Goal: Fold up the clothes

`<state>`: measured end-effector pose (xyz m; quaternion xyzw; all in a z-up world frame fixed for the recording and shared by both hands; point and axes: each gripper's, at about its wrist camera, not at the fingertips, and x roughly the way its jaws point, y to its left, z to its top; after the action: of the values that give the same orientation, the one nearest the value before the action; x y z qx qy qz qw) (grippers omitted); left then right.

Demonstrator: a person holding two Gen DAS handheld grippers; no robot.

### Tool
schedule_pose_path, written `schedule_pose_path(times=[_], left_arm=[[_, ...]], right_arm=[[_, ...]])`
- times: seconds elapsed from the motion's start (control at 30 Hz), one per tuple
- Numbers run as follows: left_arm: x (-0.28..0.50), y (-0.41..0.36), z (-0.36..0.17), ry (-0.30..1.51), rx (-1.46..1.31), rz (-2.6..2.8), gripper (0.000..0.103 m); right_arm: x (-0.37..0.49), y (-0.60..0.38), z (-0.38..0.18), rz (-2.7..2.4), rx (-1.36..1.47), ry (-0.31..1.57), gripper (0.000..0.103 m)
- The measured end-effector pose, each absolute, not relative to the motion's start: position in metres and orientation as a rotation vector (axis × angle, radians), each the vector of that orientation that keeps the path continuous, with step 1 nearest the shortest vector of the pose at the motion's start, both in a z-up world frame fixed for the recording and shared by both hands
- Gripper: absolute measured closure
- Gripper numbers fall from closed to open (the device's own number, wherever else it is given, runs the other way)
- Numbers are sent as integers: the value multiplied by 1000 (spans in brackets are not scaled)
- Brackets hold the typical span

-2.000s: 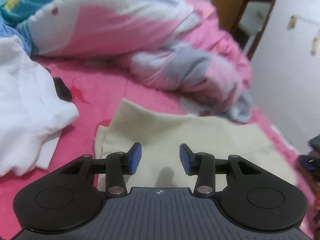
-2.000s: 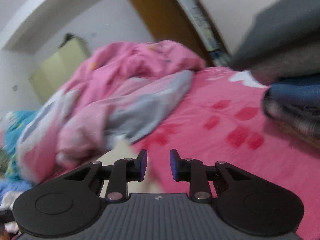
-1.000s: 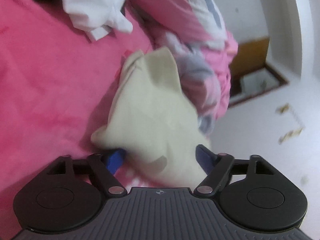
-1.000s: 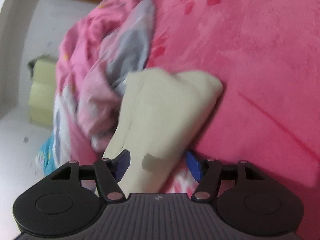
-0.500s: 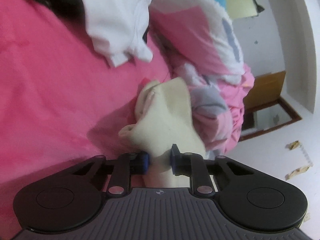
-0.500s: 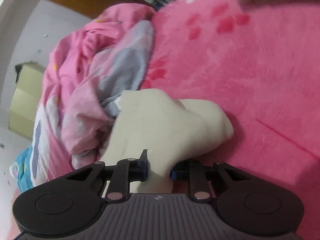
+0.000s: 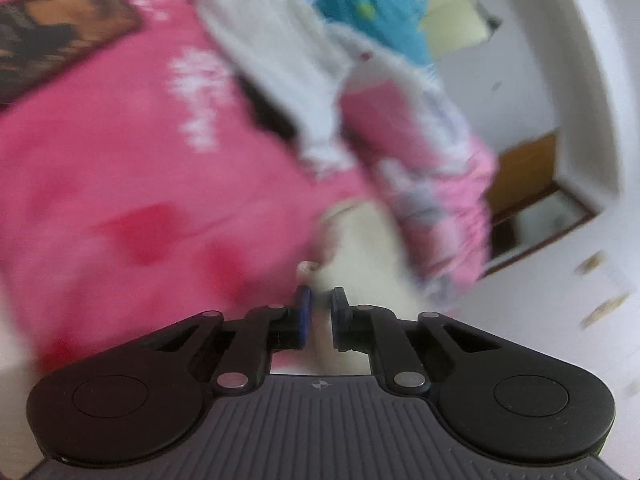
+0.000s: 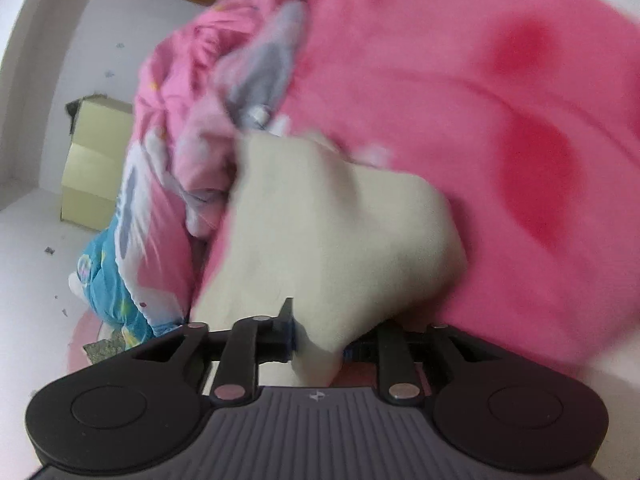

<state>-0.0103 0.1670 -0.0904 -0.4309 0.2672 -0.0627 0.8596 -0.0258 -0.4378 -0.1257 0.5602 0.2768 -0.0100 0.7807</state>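
Nearby: rumpled pink quilt (image 8: 192,112) touching cream garment (image 8: 332,224) | white clothes (image 7: 276,60) beyond

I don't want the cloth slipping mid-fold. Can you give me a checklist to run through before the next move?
1. Left gripper shut on the cream cloth: ok.
2. Right gripper shut on the cloth: ok.
3. Cloth spread flat between the grippers: not ok, it is bunched.
4. Bare pink bedspread beside the cloth: ok.
5. Cloth apart from the pink quilt: cannot tell.
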Motion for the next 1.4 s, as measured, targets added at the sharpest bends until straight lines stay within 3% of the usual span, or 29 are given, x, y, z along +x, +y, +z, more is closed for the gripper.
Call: schedule_pose_path(times=[0.07, 0.13, 0.37, 0.57, 0.67, 0.73, 0.8, 0.87, 0.93, 1.07, 1.23, 1.4], left_arm=[[-23, 172, -77, 487, -810, -82, 78], [-34, 174, -58, 406, -710, -41, 68], [-12, 93, -6, 347, -338, -280, 56], [36, -2, -24, 411, -44, -400, 55], [69, -12, -67, 550, -21, -313, 55], [75, -6, -81, 557, -50, -316, 53], [72, -9, -67, 553, 8, -319, 54], [70, -10, -47, 502, 25, -350, 54], [75, -18, -30, 451, 45, -389, 54], [127, -41, -27, 467, 96, -394, 54], [194, -15, -74, 658, -76, -327, 56], [180, -14, -50, 557, -10, -322, 55]], right_arm=[[-39, -447, -130, 11, 1281, 551, 78], [-47, -449, -107, -28, 1171, 562, 75], [-76, -393, -13, -223, 511, 379, 75], [-47, -301, 1, -69, 19, 218, 75], [-13, -287, -38, -24, -79, 325, 76], [14, -293, -76, -38, -82, 538, 77], [7, -299, -86, -29, -52, 478, 77], [12, -298, -67, -38, -62, 533, 76], [11, -307, -44, -3, 15, 469, 77], [47, -311, -18, -15, -22, 385, 77], [109, -347, -65, -78, 12, 571, 78], [108, -359, -51, -63, 29, 570, 78]])
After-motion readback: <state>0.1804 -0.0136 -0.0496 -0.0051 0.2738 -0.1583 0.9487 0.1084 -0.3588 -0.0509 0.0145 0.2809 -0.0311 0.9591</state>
